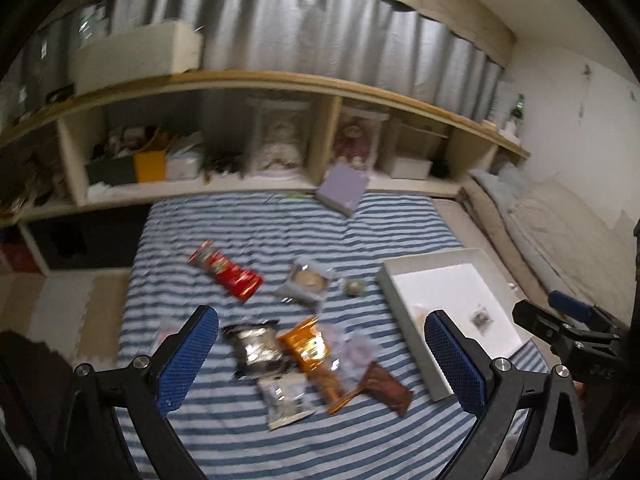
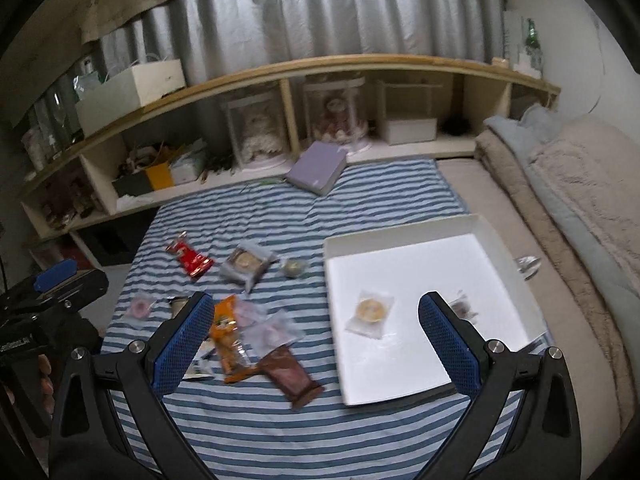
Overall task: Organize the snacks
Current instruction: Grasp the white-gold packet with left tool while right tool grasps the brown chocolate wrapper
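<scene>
Here both hand-held grippers, left and right, gape empty above scattered snacks beside the white tray

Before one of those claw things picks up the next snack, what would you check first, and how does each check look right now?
1. Left gripper open and holding nothing: ok.
2. Right gripper open and holding nothing: ok.
3. White tray has bare floor left: ok; only a round pastry packet and a small dark packet lie in it.
4. Orange packet free to lift: not ok; it overlaps its neighbours.
5. Red packet lying alone: ok.
6. Packets' exact edges: cannot tell, pictures are blurred.
</scene>
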Demonstrator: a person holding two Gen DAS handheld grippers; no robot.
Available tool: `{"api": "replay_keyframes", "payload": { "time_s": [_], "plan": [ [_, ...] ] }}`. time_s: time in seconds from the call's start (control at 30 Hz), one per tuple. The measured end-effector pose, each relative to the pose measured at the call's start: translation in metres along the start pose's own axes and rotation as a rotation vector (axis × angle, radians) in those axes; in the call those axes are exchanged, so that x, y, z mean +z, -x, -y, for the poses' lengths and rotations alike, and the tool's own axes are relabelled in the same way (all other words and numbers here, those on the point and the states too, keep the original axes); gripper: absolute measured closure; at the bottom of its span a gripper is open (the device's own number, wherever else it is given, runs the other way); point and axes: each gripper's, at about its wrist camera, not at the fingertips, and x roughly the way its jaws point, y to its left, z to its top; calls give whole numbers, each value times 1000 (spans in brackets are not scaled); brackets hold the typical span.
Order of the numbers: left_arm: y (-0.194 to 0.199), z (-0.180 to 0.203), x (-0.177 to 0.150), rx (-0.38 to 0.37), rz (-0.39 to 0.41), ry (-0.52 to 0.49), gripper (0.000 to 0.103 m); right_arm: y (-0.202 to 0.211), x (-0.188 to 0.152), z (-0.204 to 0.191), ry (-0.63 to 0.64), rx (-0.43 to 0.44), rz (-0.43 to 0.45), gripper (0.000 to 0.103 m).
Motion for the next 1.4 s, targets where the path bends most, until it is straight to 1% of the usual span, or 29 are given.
{"api": "replay_keyframes", "payload": {
  "time_s": [0.1, 0.23, 0.3, 0.4, 0.53, 0.6, 0.67, 0.77, 0.83, 0.87, 0.93, 0.97, 1.03, 1.17, 1.23, 1.27, 1.3, 1.37, 1.4],
  "plan": [
    [-3, -16, -12, 28, -35, 55, 0, -15, -7, -12, 0, 29, -44, 0],
    [-17, -34, -22, 76, -90, 136, 0, -41, -20, -24, 7, 74, -136, 0],
    [-25, -39, -26, 80, -112, 169, 0, -51, -26, -28, 29, 91, -160, 0],
    [-41, -44, -31, 75, -144, 216, 0, -63, -33, -39, 135, 90, -179, 0],
    [-74, -47, -40, 54, -201, 253, 0, -79, -42, -57, 344, 65, -213, 0],
    [-87, -45, -47, 33, -226, 276, 0, -92, -48, -64, 435, 69, -265, 0],
    [-105, -52, -51, 13, -248, 305, 0, -104, -52, -66, 484, 89, -310, 0],
    [-125, -52, -58, 3, -282, 330, 8, -129, -59, -66, 556, 136, -417, 0],
    [-139, -52, -63, 5, -300, 340, 14, -147, -65, -65, 605, 116, -472, 0],
    [-145, -52, -65, 4, -310, 343, 15, -154, -68, -64, 624, 126, -496, 2],
    [-155, -52, -69, 7, -325, 350, 18, -168, -76, -63, 667, 155, -541, 13],
    [-160, -50, -73, 12, -330, 352, 19, -175, -81, -63, 692, 160, -567, 16],
    [-170, -50, -76, 17, -342, 356, 20, -188, -91, -62, 727, 170, -613, 27],
    [-186, -46, -82, 46, -352, 340, 22, -209, -107, -58, 765, 159, -670, 39],
    [-194, -43, -84, 62, -355, 320, 25, -216, -111, -55, 772, 146, -683, 51],
    [-196, -42, -83, 68, -354, 312, 26, -218, -113, -54, 766, 147, -690, 55],
    [-197, -39, -84, 73, -353, 303, 28, -220, -113, -53, 760, 151, -694, 57],
    [-201, -36, -86, 87, -354, 283, 37, -218, -114, -53, 761, 149, -684, 60],
    [-201, -34, -87, 93, -357, 273, 47, -217, -115, -53, 766, 147, -676, 63]
  ]
}}
